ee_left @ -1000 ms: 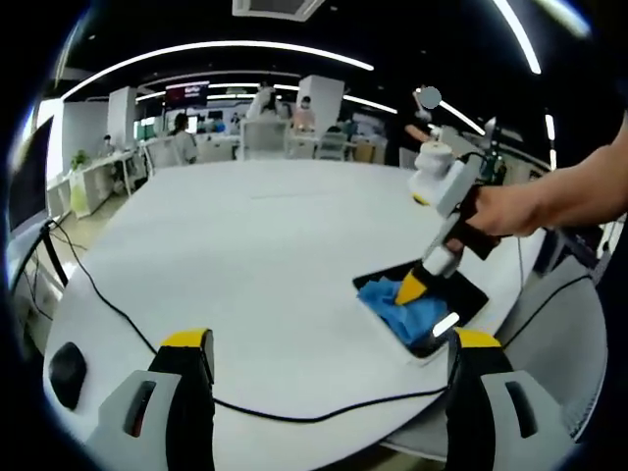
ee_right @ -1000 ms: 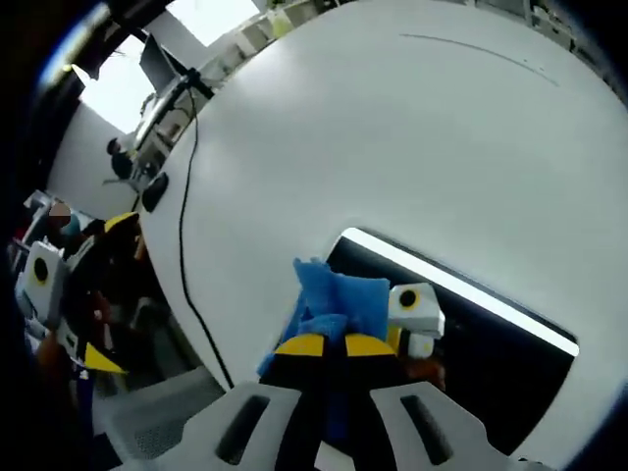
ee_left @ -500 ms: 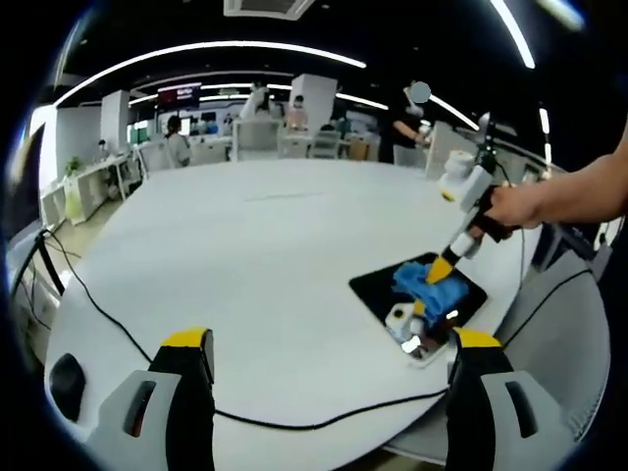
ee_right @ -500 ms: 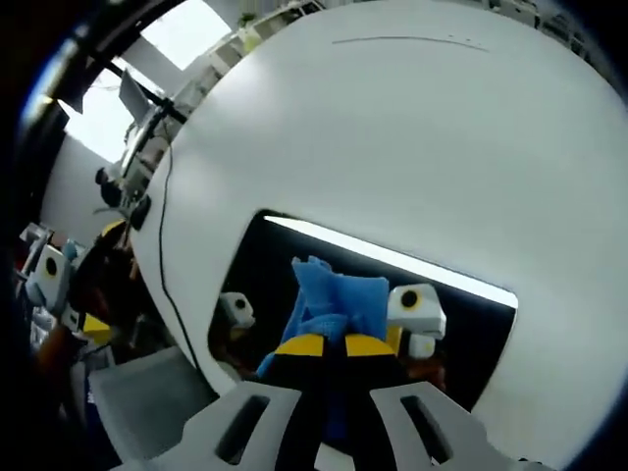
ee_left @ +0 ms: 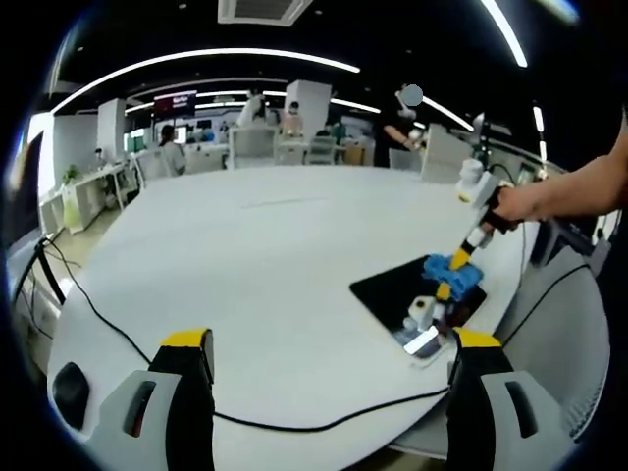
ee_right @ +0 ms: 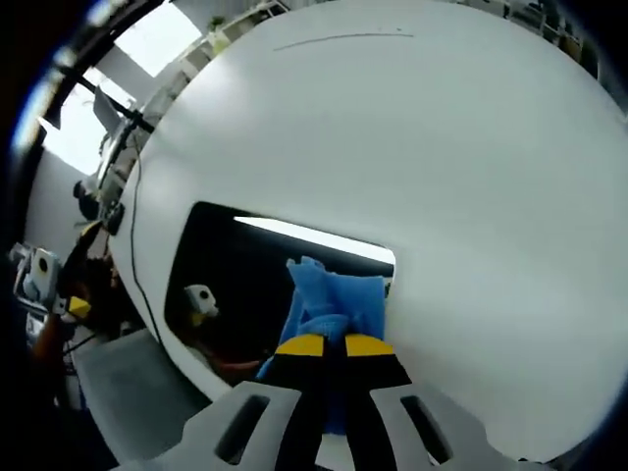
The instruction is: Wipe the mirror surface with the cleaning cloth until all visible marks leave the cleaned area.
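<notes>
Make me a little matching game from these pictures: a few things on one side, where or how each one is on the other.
Things:
1. blue cloth
2. mirror
3. black cable
4. left tongs

States:
A. open, holding nothing
B. lying flat near the table edge
C. pinched in the right tongs
D. trailing across the white table

Pairs: 1-C, 2-B, 3-D, 4-A

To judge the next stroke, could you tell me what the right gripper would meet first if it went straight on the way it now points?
The right gripper is shut on the blue cloth, which lies at the mirror's far edge. Straight on it would probably meet the mirror surface there, or else the bare white table just beyond; depth is unclear.
</notes>
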Available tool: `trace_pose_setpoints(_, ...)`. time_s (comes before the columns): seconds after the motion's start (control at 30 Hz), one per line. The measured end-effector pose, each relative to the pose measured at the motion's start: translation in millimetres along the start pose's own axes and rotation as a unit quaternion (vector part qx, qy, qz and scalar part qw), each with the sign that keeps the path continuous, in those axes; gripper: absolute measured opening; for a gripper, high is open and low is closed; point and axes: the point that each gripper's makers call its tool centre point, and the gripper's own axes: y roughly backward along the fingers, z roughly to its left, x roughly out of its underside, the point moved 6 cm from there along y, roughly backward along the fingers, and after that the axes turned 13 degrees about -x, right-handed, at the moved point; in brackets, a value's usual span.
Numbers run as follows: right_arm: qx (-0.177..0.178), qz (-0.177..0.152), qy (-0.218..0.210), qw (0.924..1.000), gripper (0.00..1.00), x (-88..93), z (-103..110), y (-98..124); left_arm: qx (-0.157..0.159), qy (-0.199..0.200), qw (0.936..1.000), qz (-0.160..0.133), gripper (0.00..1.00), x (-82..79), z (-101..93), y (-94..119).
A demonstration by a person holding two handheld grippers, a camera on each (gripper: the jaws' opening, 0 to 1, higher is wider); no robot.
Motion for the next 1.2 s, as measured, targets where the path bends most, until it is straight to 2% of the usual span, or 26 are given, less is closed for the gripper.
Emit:
trace_pose_setpoints(0.27,0.019,0.006,-0.014,0.9997,0.00,1.5,-6,4,0.002,-0.012,0.9999,-0.007,1.00,-4.0,-1.4,1)
trace_pose_setpoints(0.4,0.020,0.004,-0.014,0.9997,0.00,1.1,-9,3,0.003,-0.006,1.0000,-0.007,1.00,-3.0,-1.5,1)
trace_pose_setpoints(0.5,0.035,0.012,-0.006,0.9993,0.00,-1.1,-7,0,0.008,0.003,0.9999,-0.007,1.00,-3.2,-3.2,0)
trace_pose_setpoints(0.73,0.020,-0.006,-0.022,0.9996,0.00,3.9,-8,4,0.015,-0.012,0.9998,-0.009,0.99,-6.3,-9.4,-6)
trace_pose_setpoints(0.8,0.023,-0.010,-0.015,0.9996,0.00,4.4,-7,4,0.015,-0.018,0.9997,-0.009,0.99,-7.2,-11.0,-6)
trace_pose_setpoints(0.87,0.030,-0.018,-0.007,0.9994,0.00,7.3,-4,4,0.010,-0.034,0.9993,-0.011,0.99,-7.8,-11.6,-6)
trace_pose_setpoints(1.1,0.022,-0.018,-0.021,0.9994,0.00,24.9,-2,6,0.020,-0.041,0.9989,0.003,0.99,1.5,-18.3,-2)
trace_pose_setpoints(1.2,0.019,-0.017,-0.026,0.9993,0.00,34.4,1,6,0.022,-0.046,0.9987,0.007,0.99,4.9,-14.1,-4)
